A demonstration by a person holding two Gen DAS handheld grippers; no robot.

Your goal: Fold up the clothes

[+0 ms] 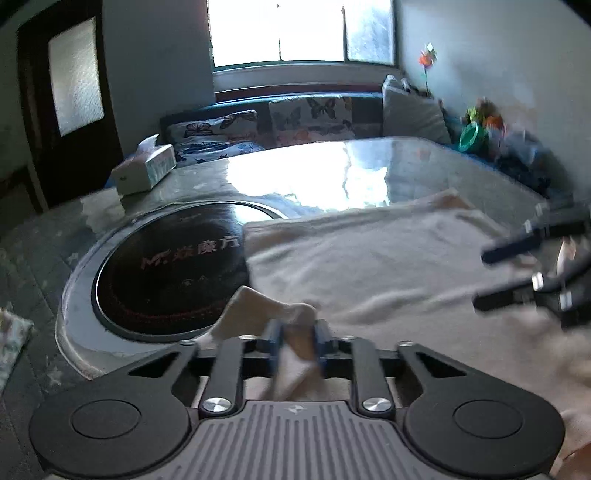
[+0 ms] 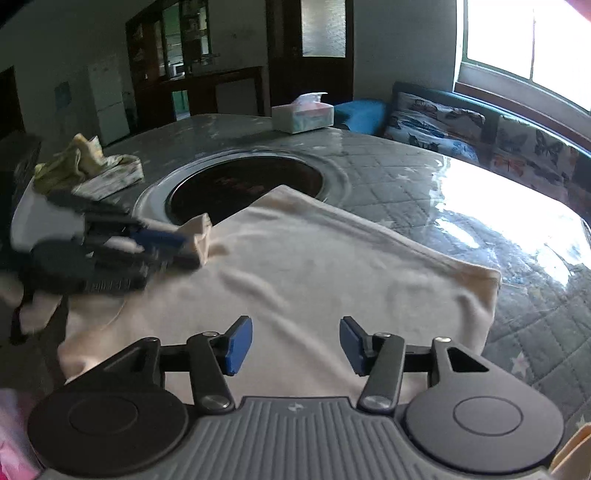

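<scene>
Cream garment (image 2: 295, 266) spread flat on a quilted table (image 2: 406, 177), one far edge overlapping the round dark hotplate (image 2: 243, 181) set into the tabletop.

The left wrist view alone shows the window (image 1: 301, 31), a row of butterfly-print cushions (image 1: 310, 114) beneath it, bright toys (image 1: 480, 125) at the far right corner, and pale lettering on the hotplate (image 1: 166, 273). The right wrist view alone shows a pile of yellow-green and patterned cloths (image 2: 88, 166) at the table's left edge, a dark cabinet (image 2: 199, 66) and a white refrigerator (image 2: 109, 99) in the room behind. The tissue box (image 1: 146, 170) appears in both views.

In the left wrist view, glare from the window washes out the middle of the table, and the right gripper (image 1: 484, 277) at the right edge is motion-blurred and cut off by the frame. In the right wrist view, the left gripper (image 2: 184, 243) is likewise smeared; the hand holding it cannot be made out.

Left gripper (image 1: 295, 343): blue pads (image 1: 273, 339) drawn close, pinching a raised fold of the garment's near-left corner, which bunches up between them. Right gripper (image 2: 295, 345): fingers spread wide, blue pads (image 2: 240, 343) well apart, nothing between them, positioned over the garment's near edge; contact with the fabric cannot be determined.
</scene>
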